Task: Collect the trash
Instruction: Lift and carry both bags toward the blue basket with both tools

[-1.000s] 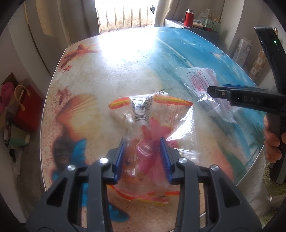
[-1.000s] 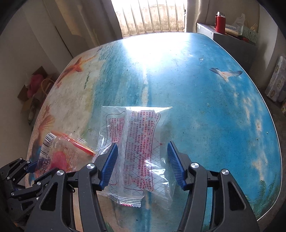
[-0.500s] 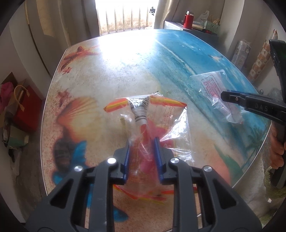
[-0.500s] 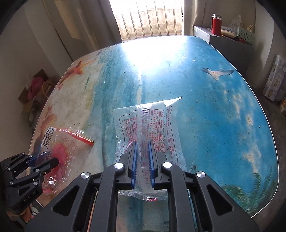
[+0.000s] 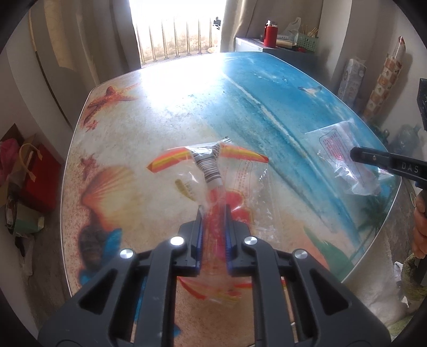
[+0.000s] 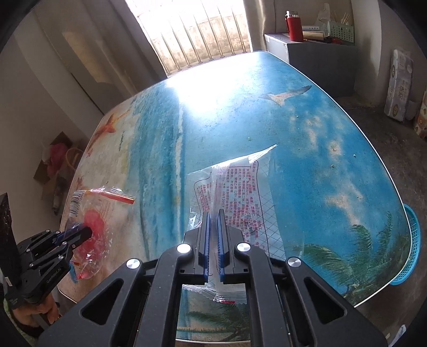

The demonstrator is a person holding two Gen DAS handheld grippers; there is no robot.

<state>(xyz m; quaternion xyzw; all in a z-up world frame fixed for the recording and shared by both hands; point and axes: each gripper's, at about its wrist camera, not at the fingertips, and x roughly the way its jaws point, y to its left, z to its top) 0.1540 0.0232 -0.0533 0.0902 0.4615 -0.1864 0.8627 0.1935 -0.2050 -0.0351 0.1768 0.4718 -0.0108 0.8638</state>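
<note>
My left gripper [image 5: 212, 211] is shut on a clear plastic wrapper with orange-red print and a barcode [image 5: 213, 170], lifted off the beach-print table [image 5: 160, 106]. My right gripper [image 6: 212, 213] is shut on a clear wrapper with red text [image 6: 232, 192], lifted above the table's blue part. In the left wrist view the right gripper's fingers [image 5: 373, 157] and its wrapper [image 5: 344, 152] show at the right. In the right wrist view the left gripper's fingers [image 6: 77, 233] and the orange wrapper [image 6: 93, 211] show at the lower left.
A blue plastic basket [image 6: 411, 245] sits below the table's right edge. A cabinet with a red flask [image 6: 293, 24] stands at the back right. Bags and a red box [image 5: 40, 176] lie on the floor to the left. A barred window is behind.
Both grippers went from open to shut on their wrappers. Both then lifted the wrappers off the table, and the right gripper moved away to the right.
</note>
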